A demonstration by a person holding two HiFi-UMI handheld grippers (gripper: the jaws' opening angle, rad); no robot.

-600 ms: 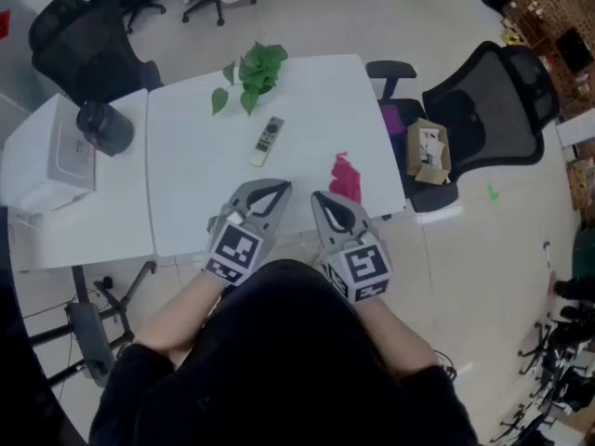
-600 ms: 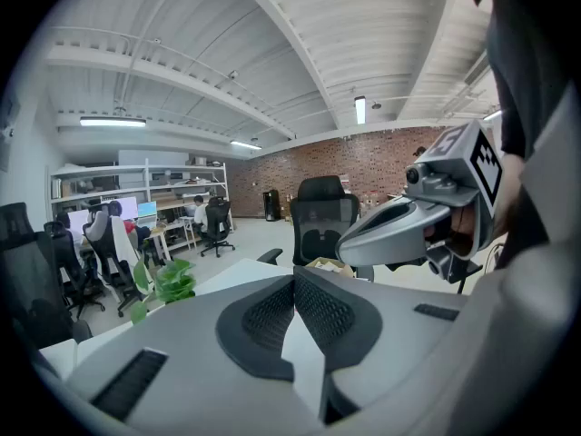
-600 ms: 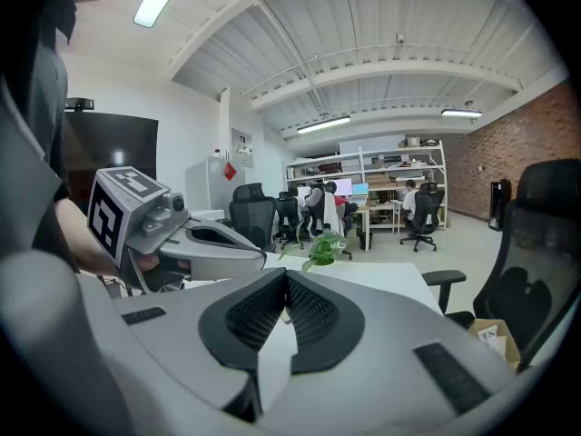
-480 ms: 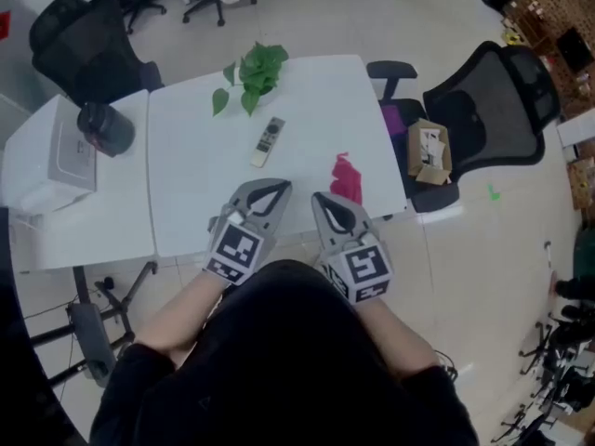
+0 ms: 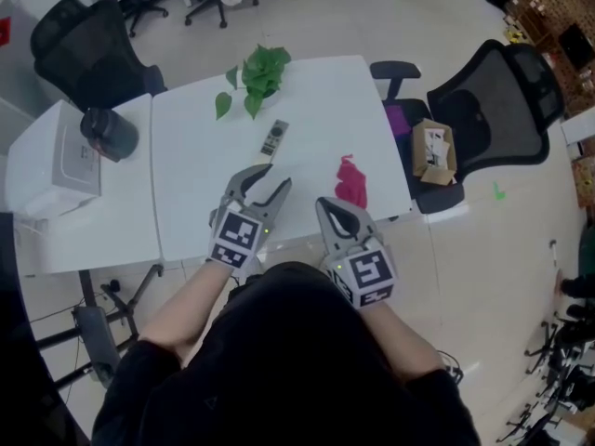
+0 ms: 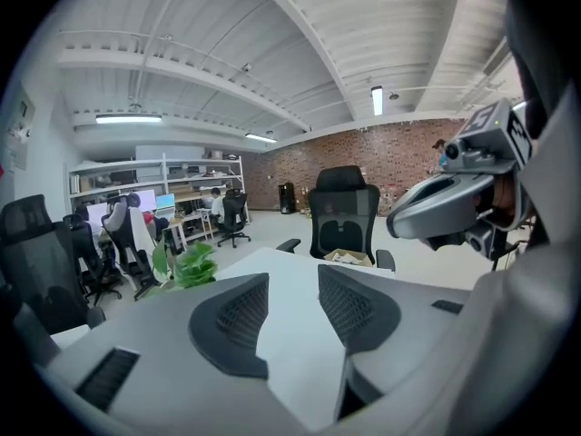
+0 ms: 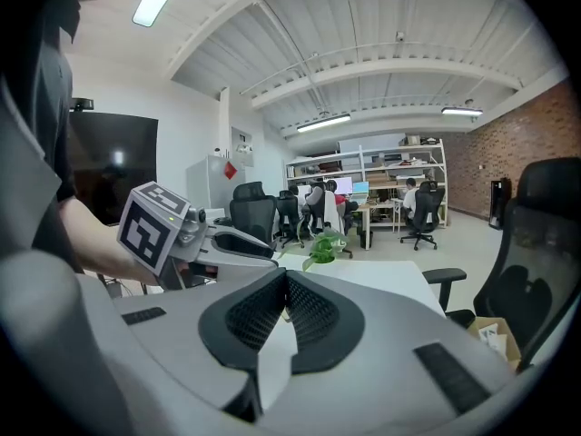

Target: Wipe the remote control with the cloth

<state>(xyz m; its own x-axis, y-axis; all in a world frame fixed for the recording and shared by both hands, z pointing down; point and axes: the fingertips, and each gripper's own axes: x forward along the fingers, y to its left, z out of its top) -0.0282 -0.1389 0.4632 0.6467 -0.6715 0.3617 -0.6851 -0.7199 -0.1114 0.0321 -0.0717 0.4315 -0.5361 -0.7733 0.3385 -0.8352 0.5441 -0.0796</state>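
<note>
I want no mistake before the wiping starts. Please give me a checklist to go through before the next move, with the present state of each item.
1. Remote control lies free on the table, nothing on it: ok.
2. Cloth lies on the table, not held: ok.
3. Left gripper open, nothing between its fingers: ok.
4. Right gripper open to take the cloth: not ok, its fingers are together and it is empty.
5. Plant stands apart from the remote control: ok.
</note>
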